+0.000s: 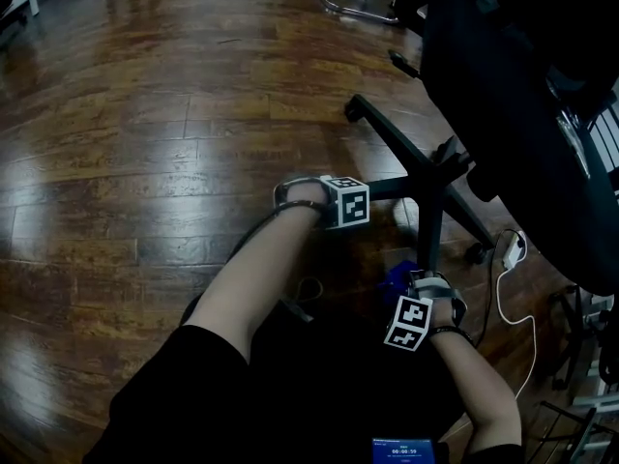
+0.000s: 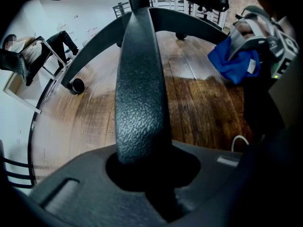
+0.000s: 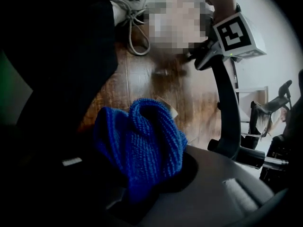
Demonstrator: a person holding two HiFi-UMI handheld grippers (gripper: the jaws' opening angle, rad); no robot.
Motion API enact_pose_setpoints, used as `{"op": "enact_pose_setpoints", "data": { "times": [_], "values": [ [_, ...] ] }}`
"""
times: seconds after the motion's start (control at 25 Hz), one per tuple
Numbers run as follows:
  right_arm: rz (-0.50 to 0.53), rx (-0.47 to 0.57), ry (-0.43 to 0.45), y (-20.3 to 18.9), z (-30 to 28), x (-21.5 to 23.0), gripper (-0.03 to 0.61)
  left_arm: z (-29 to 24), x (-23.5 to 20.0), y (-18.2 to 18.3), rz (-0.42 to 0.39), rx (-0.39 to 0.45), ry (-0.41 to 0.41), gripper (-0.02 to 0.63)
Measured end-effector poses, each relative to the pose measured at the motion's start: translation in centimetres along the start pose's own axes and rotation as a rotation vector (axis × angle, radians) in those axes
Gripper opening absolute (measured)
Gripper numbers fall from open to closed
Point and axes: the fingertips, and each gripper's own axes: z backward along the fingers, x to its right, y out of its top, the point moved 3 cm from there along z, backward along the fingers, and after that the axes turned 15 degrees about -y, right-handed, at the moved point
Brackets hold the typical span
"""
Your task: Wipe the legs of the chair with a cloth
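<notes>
Head view: left gripper (image 1: 360, 199) is clamped on one chair leg (image 1: 392, 189), just out from the hub (image 1: 431, 175) where the legs meet. My guess is that's to stop the chair (image 1: 522, 95) rolling or spinning during the wipe. Right gripper (image 1: 418, 288) sits on the person's side of the hub, near the leg pointing that way, w/ the blue cloth (image 1: 397, 278) bunched in it. Can't tell if the cloth is touching that leg yet.

Left gripper view: the pebbly black leg runs straight out from between the jaws toward the hub, so it's a firm hold, not empty. Cloth shows right of the hub, off the floor (image 1: 145, 114).

Right gripper view: jaws closed on the cloth, a thick wad sticking out front, prob so there's plenty of fabric to press w/. Another leg w/ a caster (image 3: 246, 156) stands just beyond.

Surface/room: glossy dark wood planks, lots of glare. White cable (image 1: 508, 293) lies right of the hub, could snag. Other chairs farther off, white walls.
</notes>
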Motion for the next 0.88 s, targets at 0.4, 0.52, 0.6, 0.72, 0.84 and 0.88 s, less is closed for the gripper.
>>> {"op": "enact_pose_setpoints", "data": {
  "times": [0.4,0.52,0.6,0.72,0.84,0.88],
  "values": [
    [-0.226,-0.033,-0.242,-1.1,-6.4,12.7,0.086,0.2,0.3,0.0,-0.007,0.011,-0.008,0.054],
    [-0.272,-0.024,-0.291,-1.5,-7.8,16.4,0.086,0.3,0.5,0.3,-0.013,0.027,-0.018,0.052],
    [-0.264,-0.007,-0.299,-1.4,-8.1,17.2,0.081,0.3,0.6,0.3,-0.018,0.032,-0.024,0.052],
    [-0.234,0.041,-0.345,-1.1,-8.1,17.2,0.080,0.5,0.5,0.0,-0.020,0.026,-0.027,0.052],
    [-0.245,0.067,-0.350,-1.1,-8.3,17.3,0.078,0.5,0.3,-0.1,-0.013,0.017,-0.018,0.051],
    [-0.246,0.071,-0.346,-1.1,-8.4,17.3,0.078,0.4,0.2,-0.1,-0.009,0.014,-0.015,0.050]
  ]
}}
